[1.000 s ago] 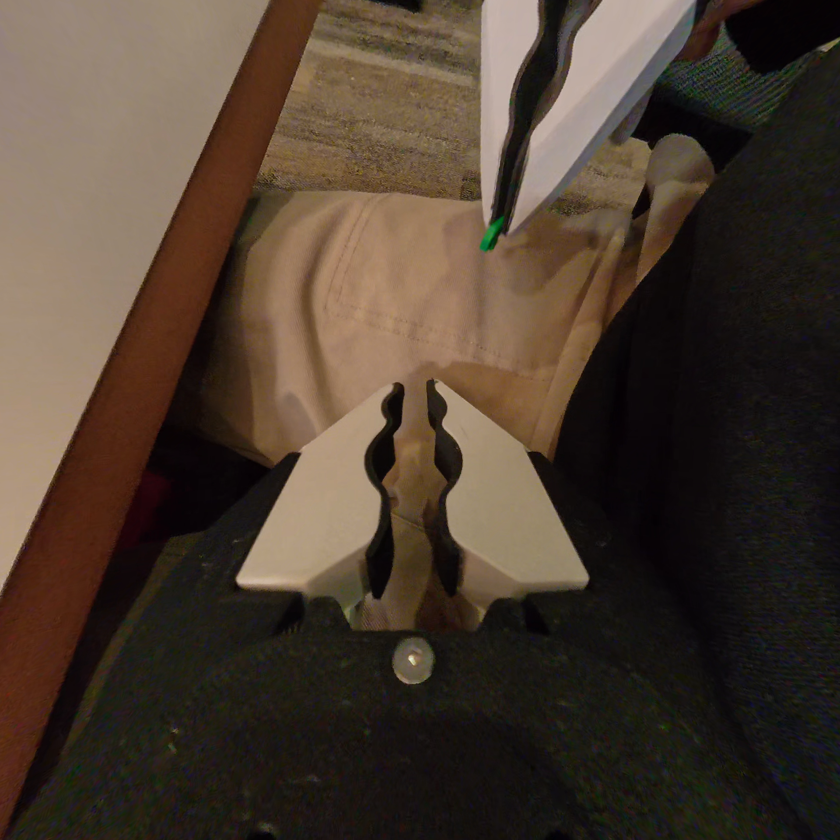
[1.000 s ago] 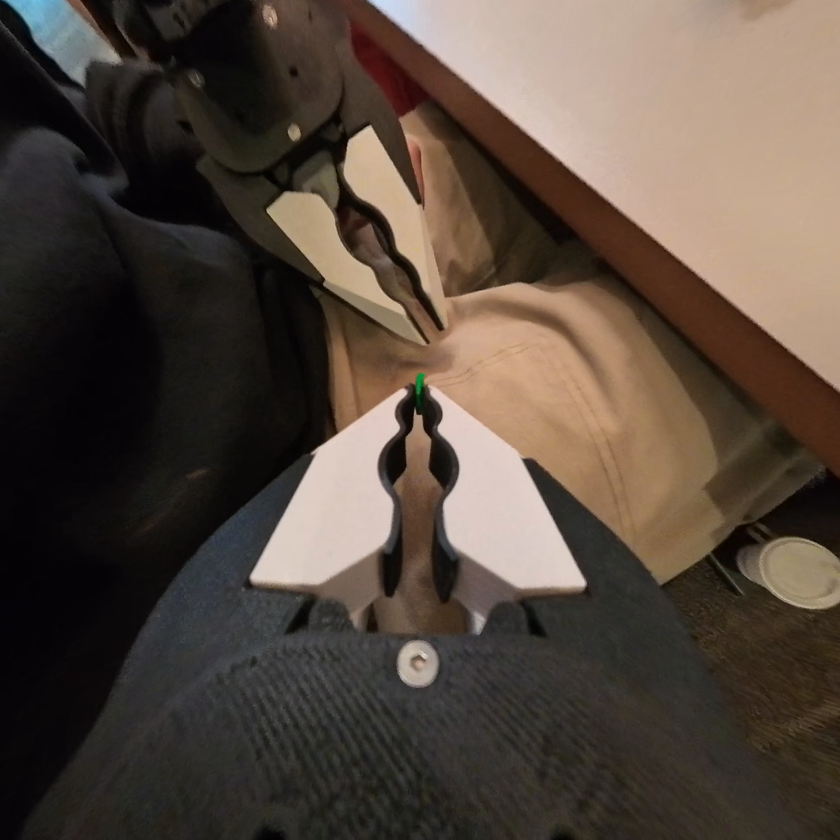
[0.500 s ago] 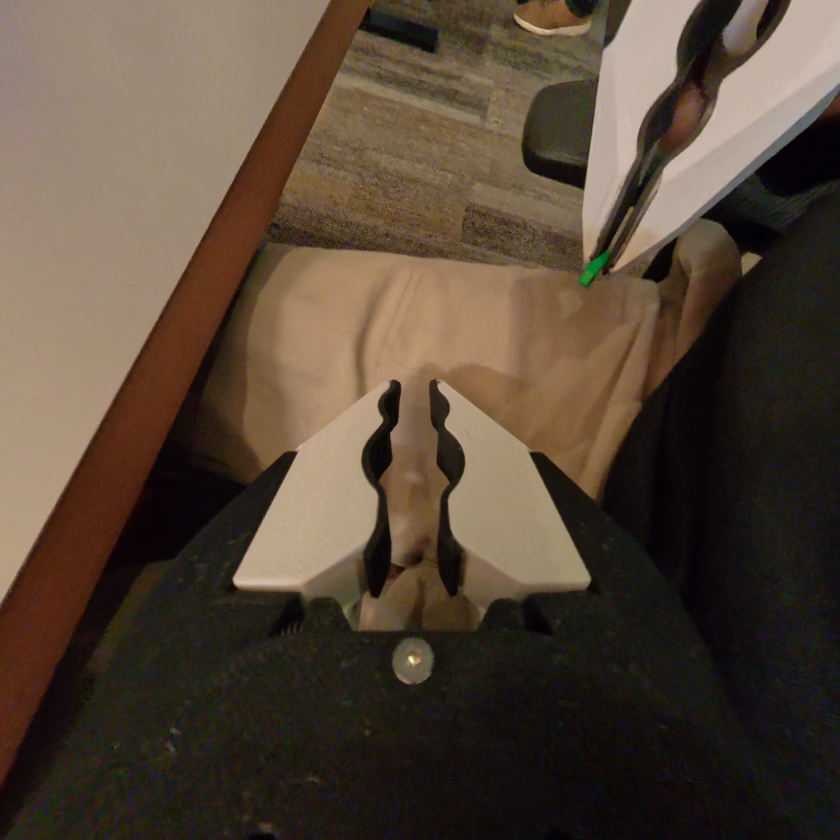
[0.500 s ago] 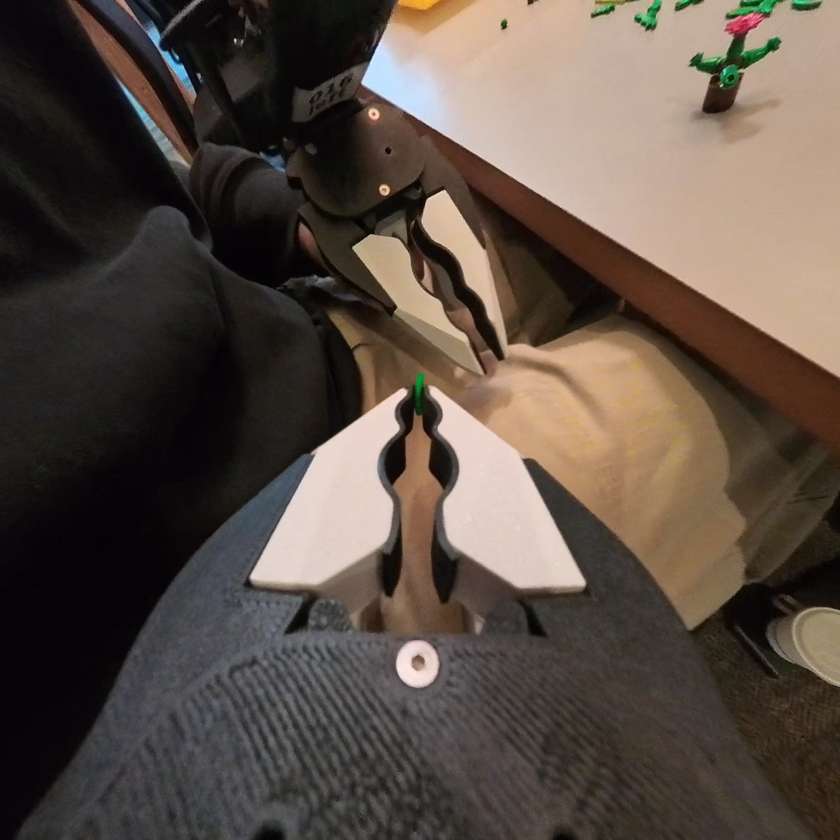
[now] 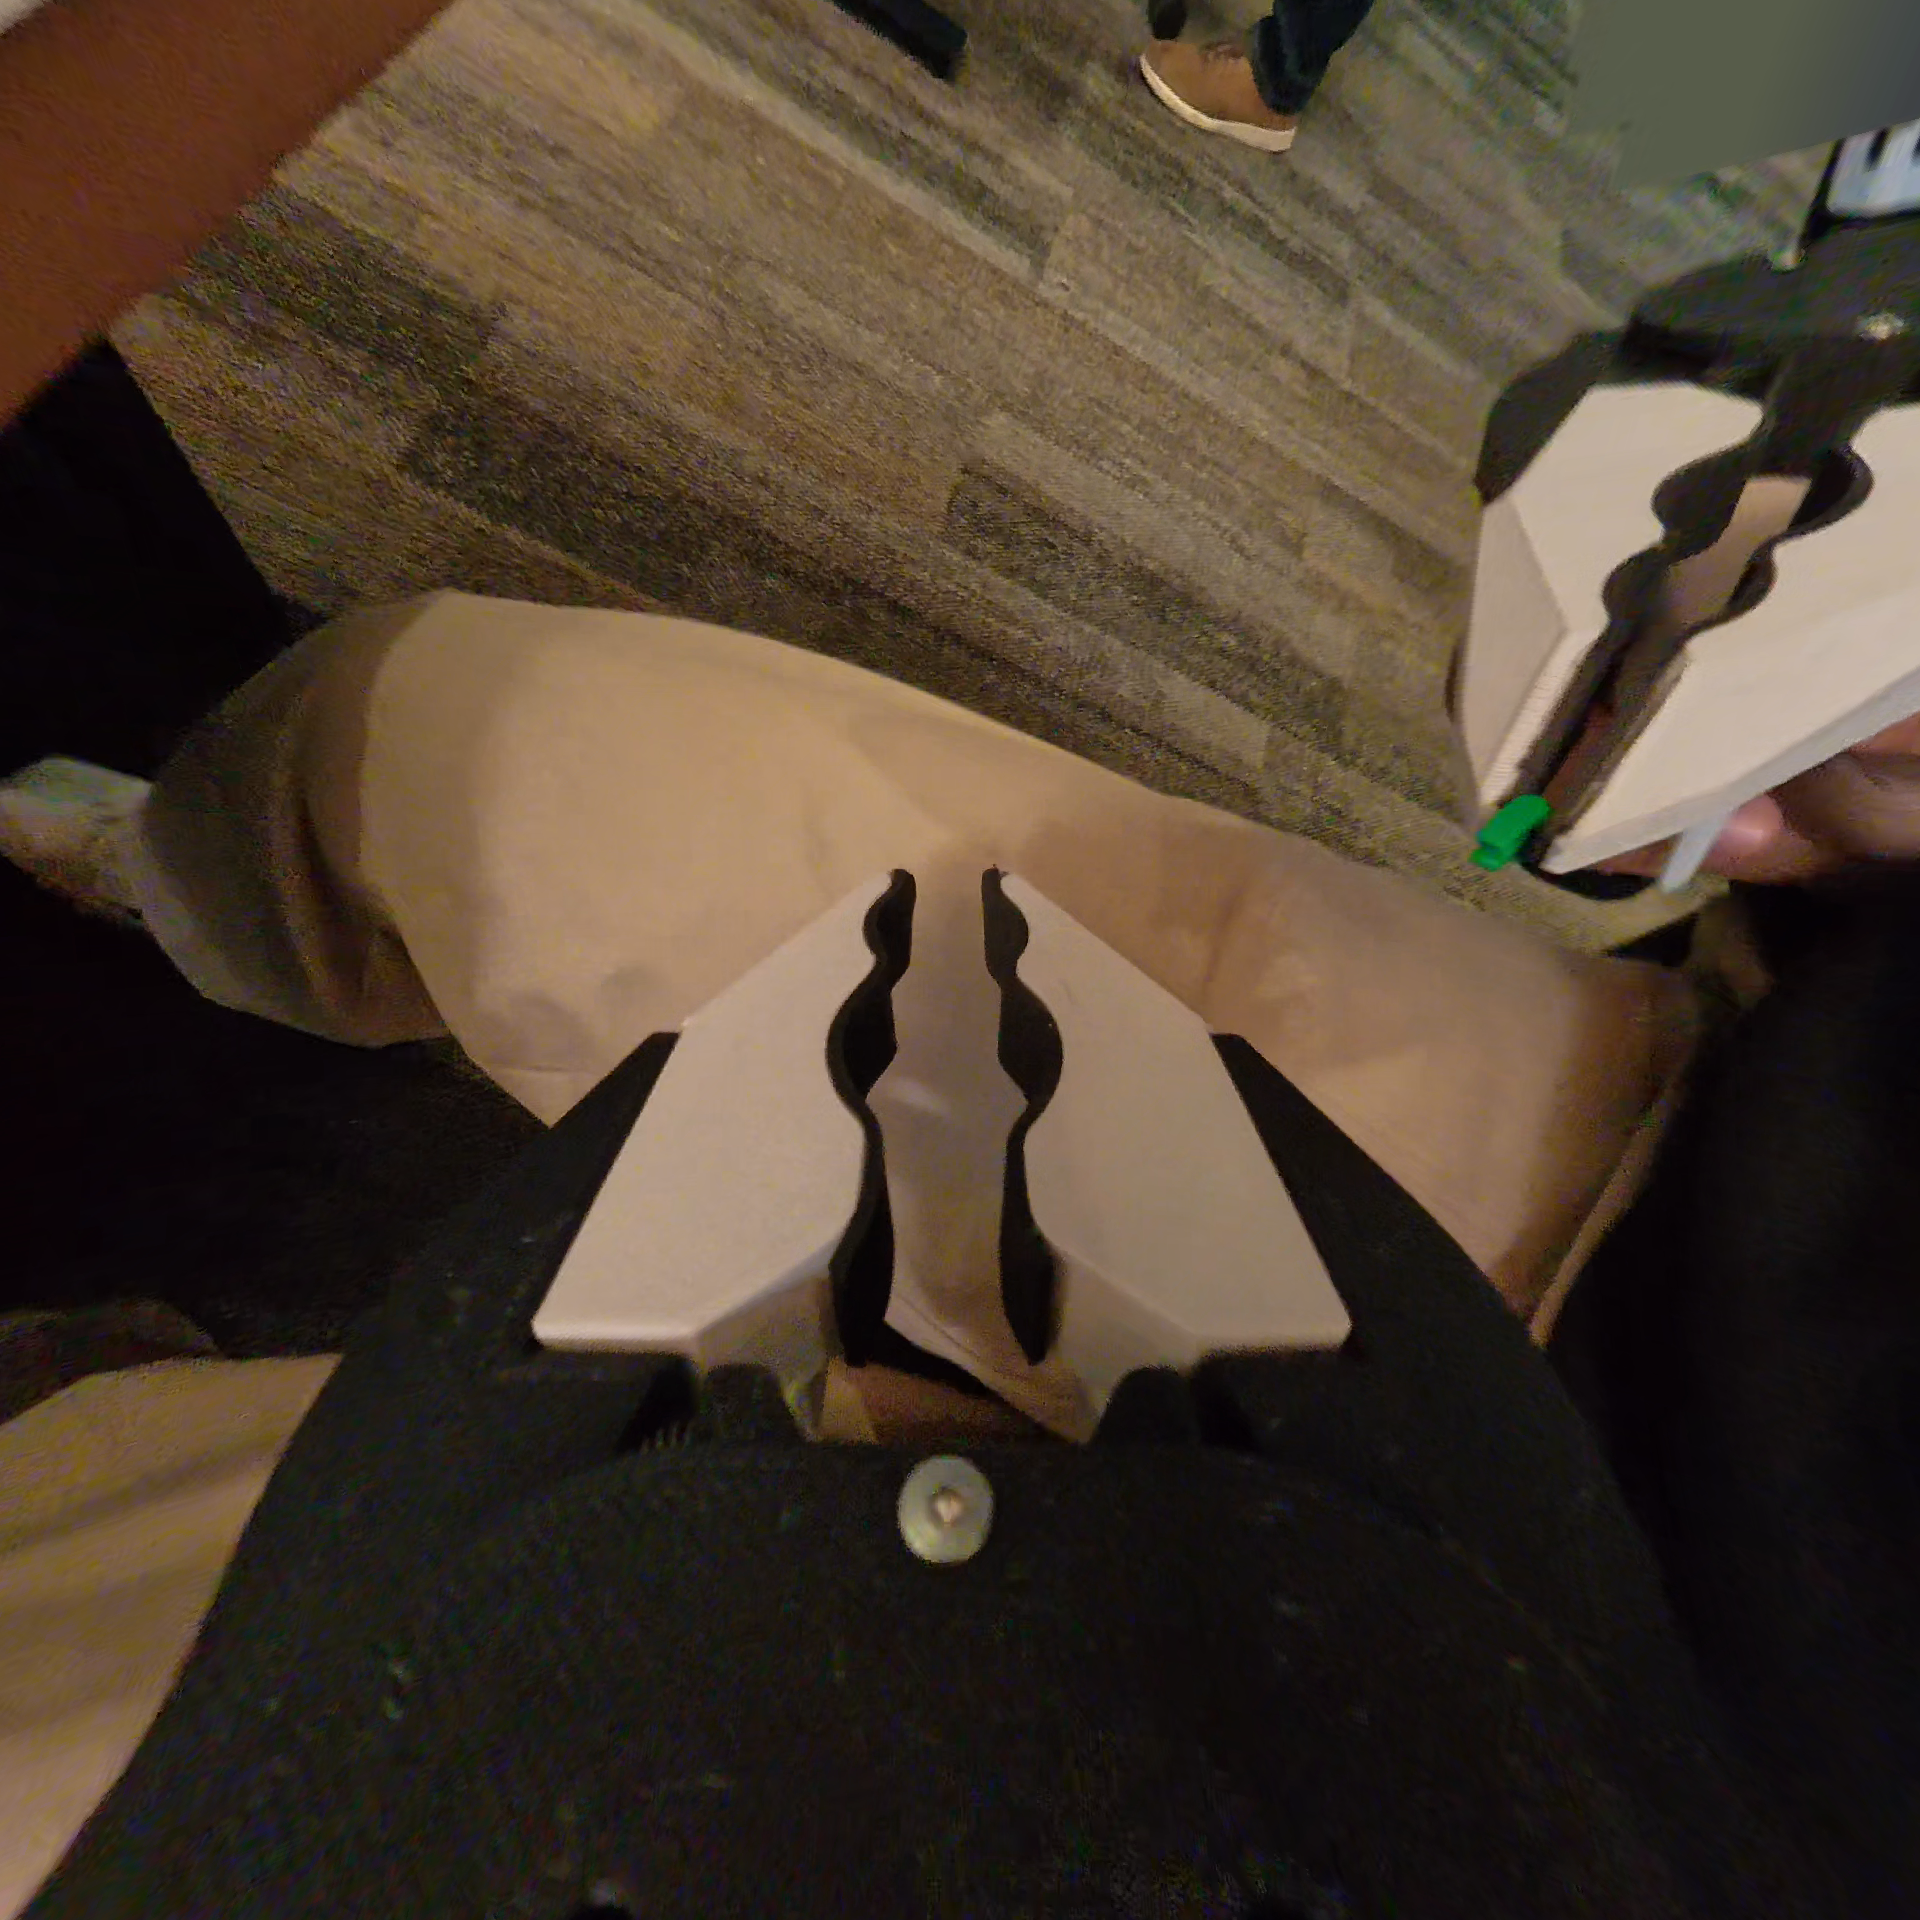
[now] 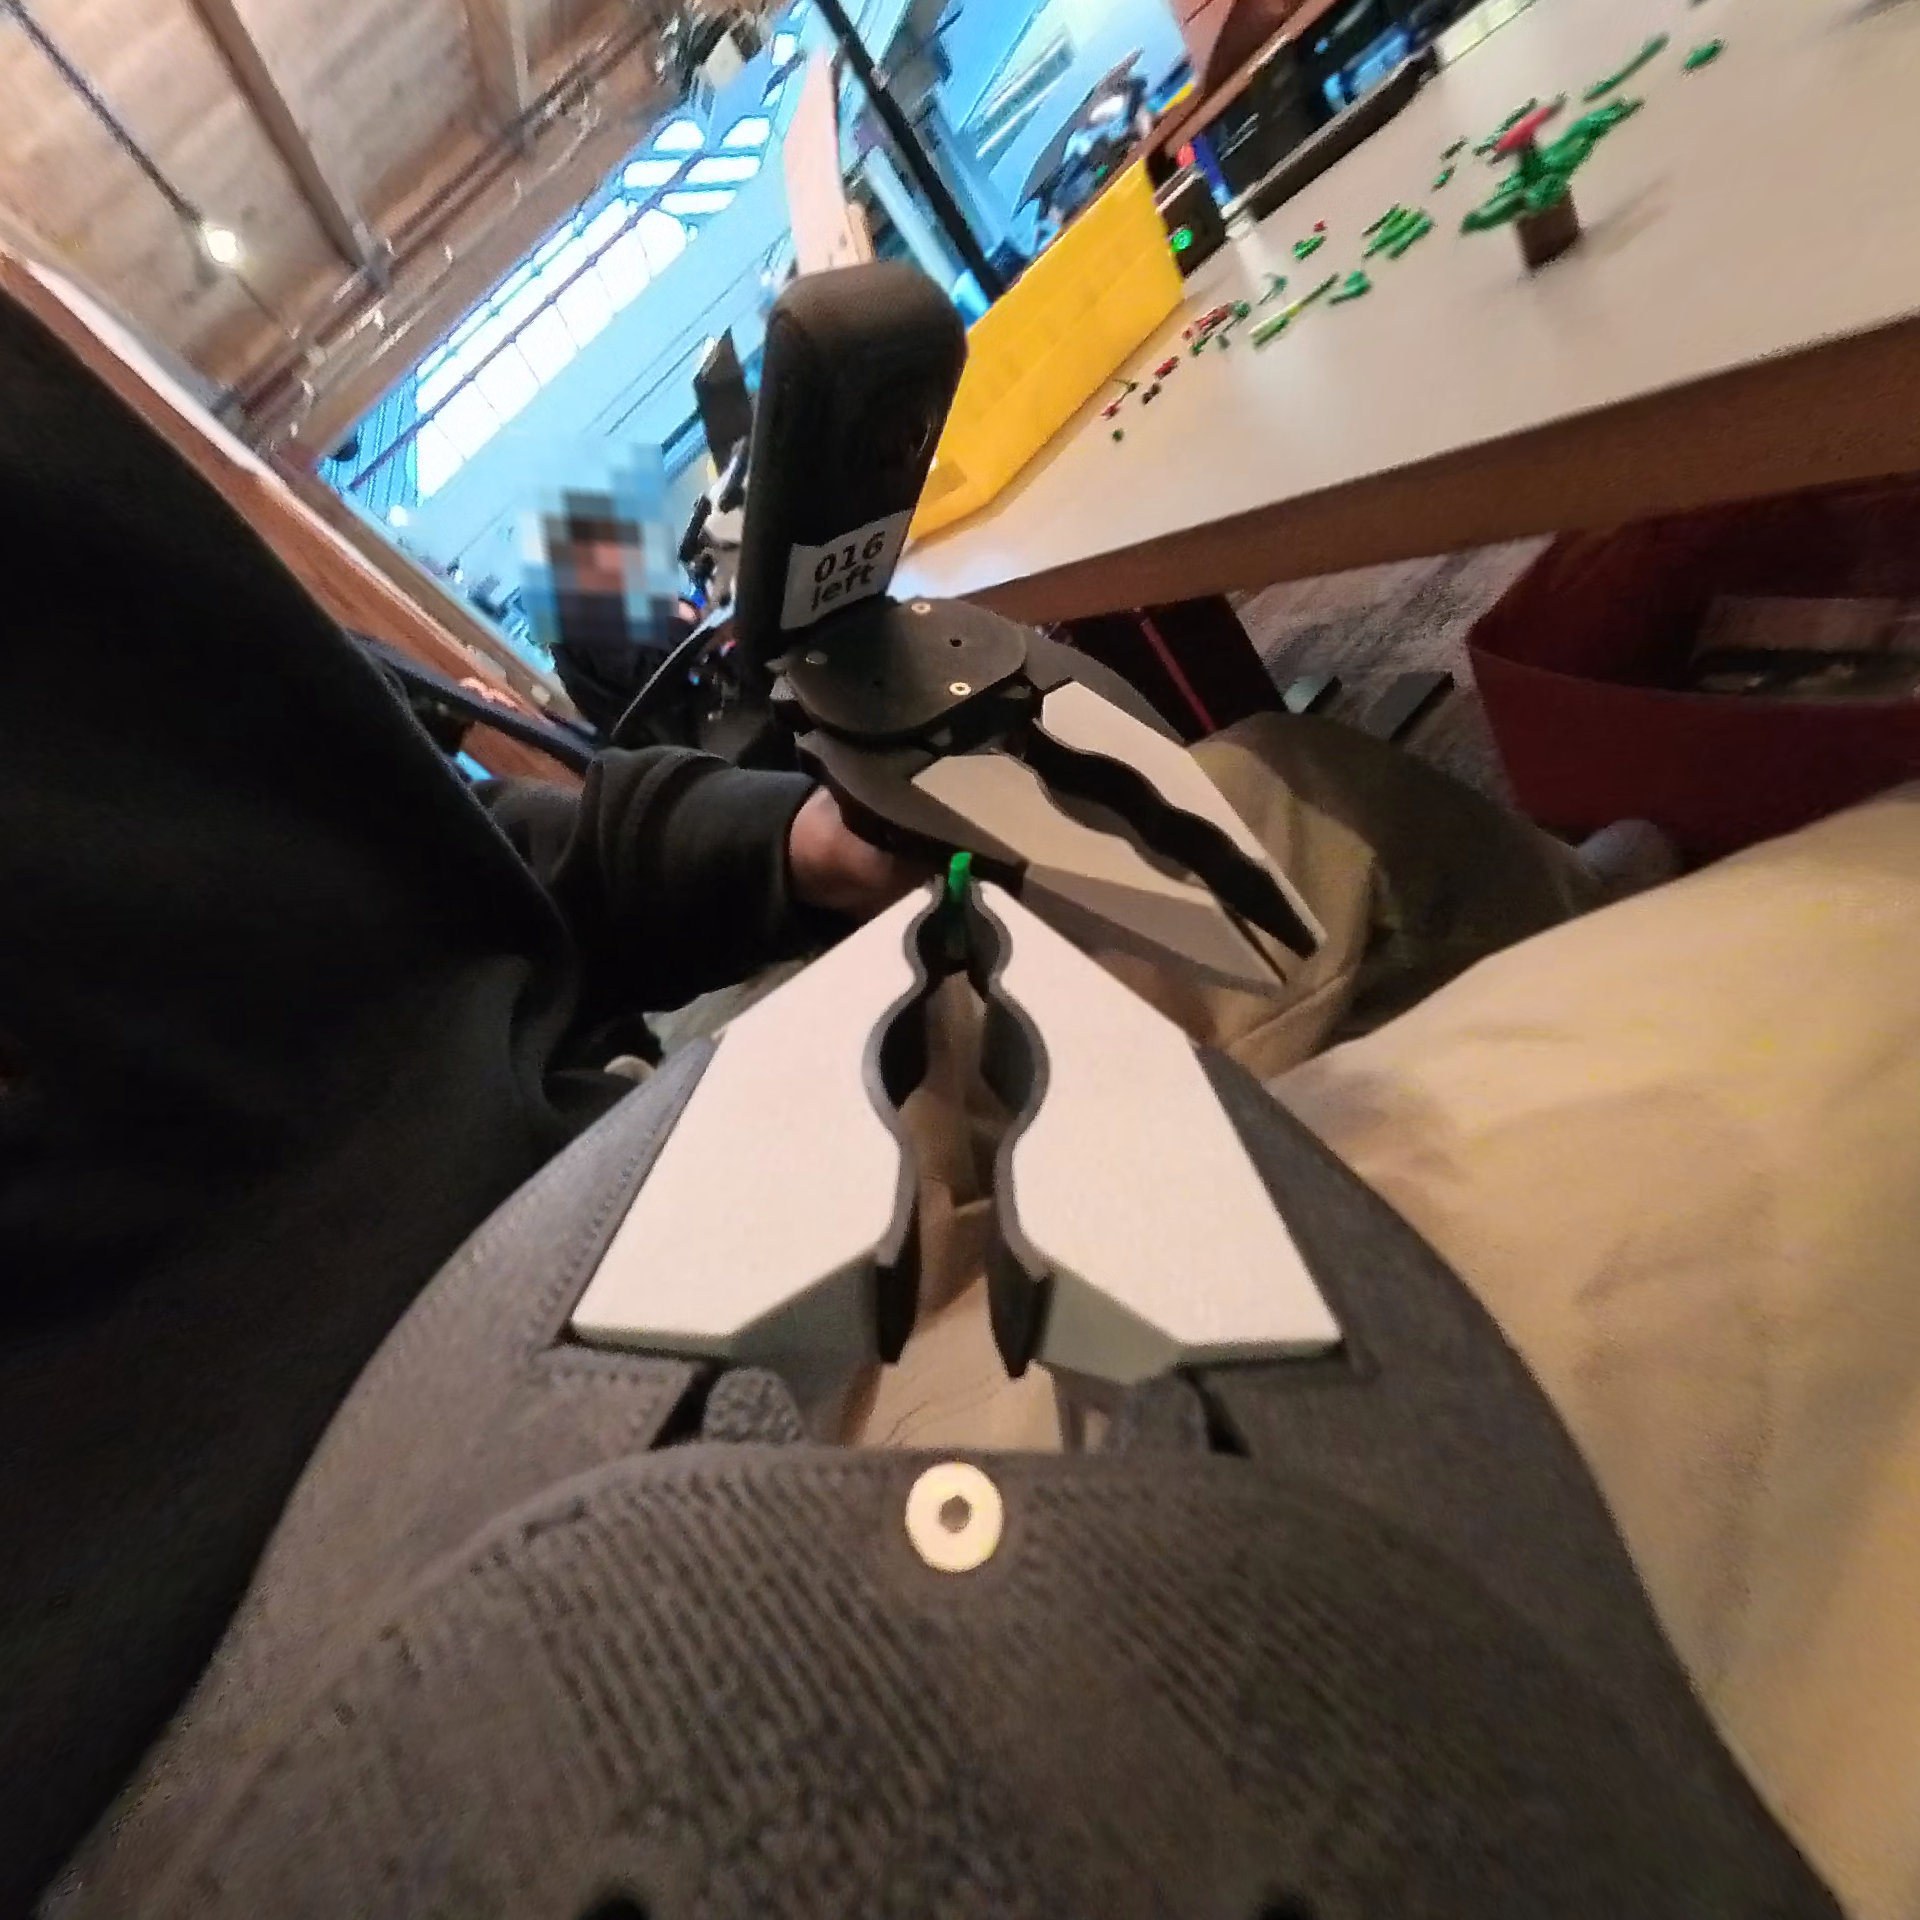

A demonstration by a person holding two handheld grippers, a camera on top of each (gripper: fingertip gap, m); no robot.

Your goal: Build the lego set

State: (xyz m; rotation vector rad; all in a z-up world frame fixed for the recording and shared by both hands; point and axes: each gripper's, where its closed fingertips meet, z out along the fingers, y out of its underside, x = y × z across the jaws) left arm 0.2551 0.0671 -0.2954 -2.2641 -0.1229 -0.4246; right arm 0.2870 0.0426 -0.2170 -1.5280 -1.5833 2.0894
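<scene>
My right gripper (image 6: pixel 958 902) is shut on a small green lego piece (image 6: pixel 956 894), which sticks out of its tips; it also shows in the left wrist view (image 5: pixel 1509 829) at the right edge. My left gripper (image 5: pixel 943 881) is slightly open and empty, below table height over a person's tan trousers (image 5: pixel 644 790). In the right wrist view the left gripper (image 6: pixel 1283 951) lies just beyond my right tips. A small lego plant model (image 6: pixel 1538 197) and loose green and red pieces (image 6: pixel 1309 296) sit on the table (image 6: pixel 1507 395) at the far right.
A yellow bin (image 6: pixel 1060 343) stands on the table's far end. A dark red container (image 6: pixel 1704 707) sits on the carpet (image 5: pixel 935 343) under the table. A person's shoe (image 5: pixel 1216 99) is on the carpet. Another person sits far back, left of the left gripper. The grippers' ends are close to 8 cm from one another.
Both grippers have risen and tilted upward from the lap; the right view now takes in the tabletop and room. The right gripper still holds the green piece, now farther right in the left view.
</scene>
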